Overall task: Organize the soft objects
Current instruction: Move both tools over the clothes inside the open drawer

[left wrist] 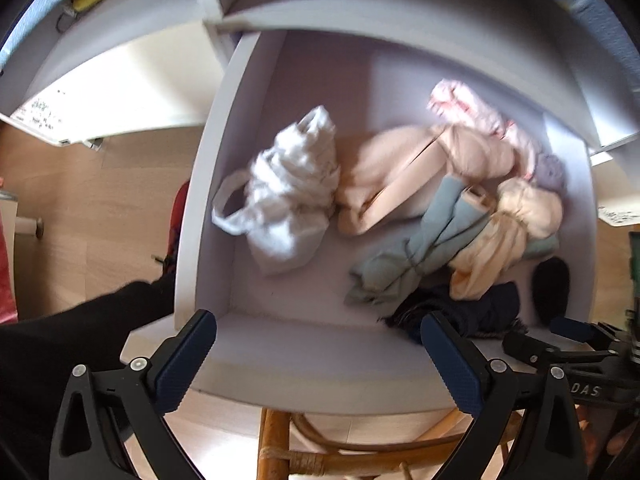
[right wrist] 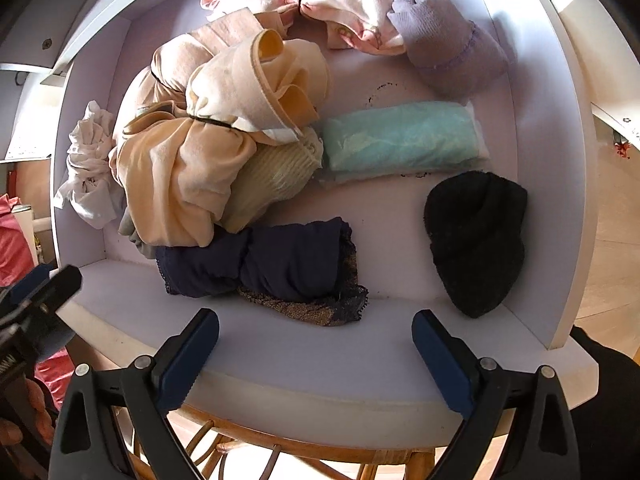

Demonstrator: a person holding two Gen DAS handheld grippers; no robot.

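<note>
A white drawer (right wrist: 360, 360), pulled out over a rattan chair (right wrist: 248, 452) and a pale wood floor (left wrist: 80, 200), fills both wrist views, with the white cabinet frame (left wrist: 320, 8) above it. Nearest the front lip, the right claw (right wrist: 316, 344) hovers with its blue pads spread wide and nothing between them; the left claw (left wrist: 320, 344) hangs at the same lip further left, equally wide apart and empty, and a dark sleeve (left wrist: 80, 340) shows beside it. Just beyond the right claw lies the navy lace-trimmed bundle (right wrist: 276, 264), with a black knitted piece (right wrist: 476, 240) by the right wall, apart from it. Behind the navy bundle sits a heap of peach and cream cloths (right wrist: 208, 140), tangled over one another, and a grey-green cloth (left wrist: 412, 256) pokes out from under it. A folded mint piece (right wrist: 400, 140) lies flat mid-drawer, touching the heap's edge. The white crumpled cloth (left wrist: 288, 196) sits alone by the left wall. At the back are a pink garment (right wrist: 348, 12) and a lilac sock roll (right wrist: 448, 48), touching. Sorting looks barely begun. The navy bundle seems the likely first pick for the right claw: drop straight down, close across its pinched waist rather than the loose lace, and lift slowly so the peach cloth resting on its edge slides off instead of trailing along. The left claw could steady the heap meanwhile.
</note>
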